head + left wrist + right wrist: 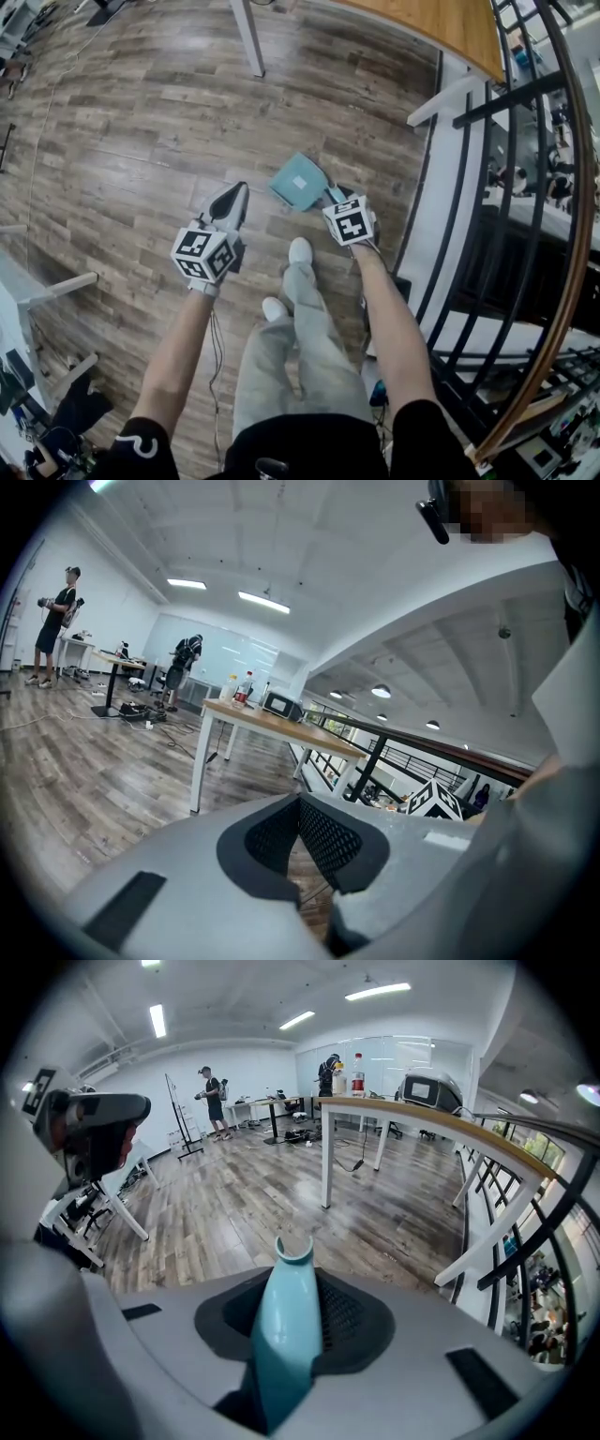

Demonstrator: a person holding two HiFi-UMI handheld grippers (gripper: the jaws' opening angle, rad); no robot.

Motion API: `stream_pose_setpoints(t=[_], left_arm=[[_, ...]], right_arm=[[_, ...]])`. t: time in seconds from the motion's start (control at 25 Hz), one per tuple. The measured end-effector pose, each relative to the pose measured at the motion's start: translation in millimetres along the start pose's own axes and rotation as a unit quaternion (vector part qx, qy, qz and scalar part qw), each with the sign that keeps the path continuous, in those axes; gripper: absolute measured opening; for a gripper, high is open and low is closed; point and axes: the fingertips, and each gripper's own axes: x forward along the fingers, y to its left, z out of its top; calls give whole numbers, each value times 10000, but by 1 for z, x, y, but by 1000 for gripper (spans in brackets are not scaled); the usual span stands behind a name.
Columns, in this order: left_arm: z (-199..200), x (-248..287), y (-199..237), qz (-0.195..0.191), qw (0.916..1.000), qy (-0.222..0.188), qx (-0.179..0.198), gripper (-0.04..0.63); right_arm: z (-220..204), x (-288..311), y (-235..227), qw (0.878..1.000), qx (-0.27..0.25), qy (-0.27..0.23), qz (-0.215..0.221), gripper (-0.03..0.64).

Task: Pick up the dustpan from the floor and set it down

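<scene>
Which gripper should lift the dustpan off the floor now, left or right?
Right. The right gripper is closed on the dustpan handle, ready to lift. The left gripper hangs off to the side over the floor, jaws together, holding nothing.

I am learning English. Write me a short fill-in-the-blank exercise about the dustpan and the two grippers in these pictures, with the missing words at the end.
1. The dustpan lies on the wooden ____.
2. The right gripper has its tongs closed on the dustpan's ____.
3. Between the tongs of the left gripper there is ____.
Missing words: floor; handle; nothing.
</scene>
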Motion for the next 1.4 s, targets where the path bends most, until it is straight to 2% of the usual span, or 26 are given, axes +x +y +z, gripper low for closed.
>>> stream_pose_setpoints(t=[0.2, 0.52, 0.8, 1.16, 1.28, 1.4], left_arm=[[3, -4, 3, 67, 10000, -5, 5, -2], [22, -16, 3, 186, 9998, -101, -9, -2], [51, -43, -17, 239, 9995, -196, 57, -2], [119, -92, -42, 290, 9983, -424, 263, -2], [140, -115, -51, 300, 9980, -515, 211, -2], [153, -137, -55, 358, 9973, -526, 364, -2]], right_arm=[[0, -4, -6, 9998, -93, -92, -141, 89], [2, -19, 0, 10000, 60, -66, -8, 89], [14, -65, 8, 9997, 240, -76, -5, 89], [75, -139, 12, 9990, 172, -353, -208, 89], [95, -168, 18, 9985, 224, -457, -210, 89], [117, -198, 21, 9975, 250, -606, -263, 89]])
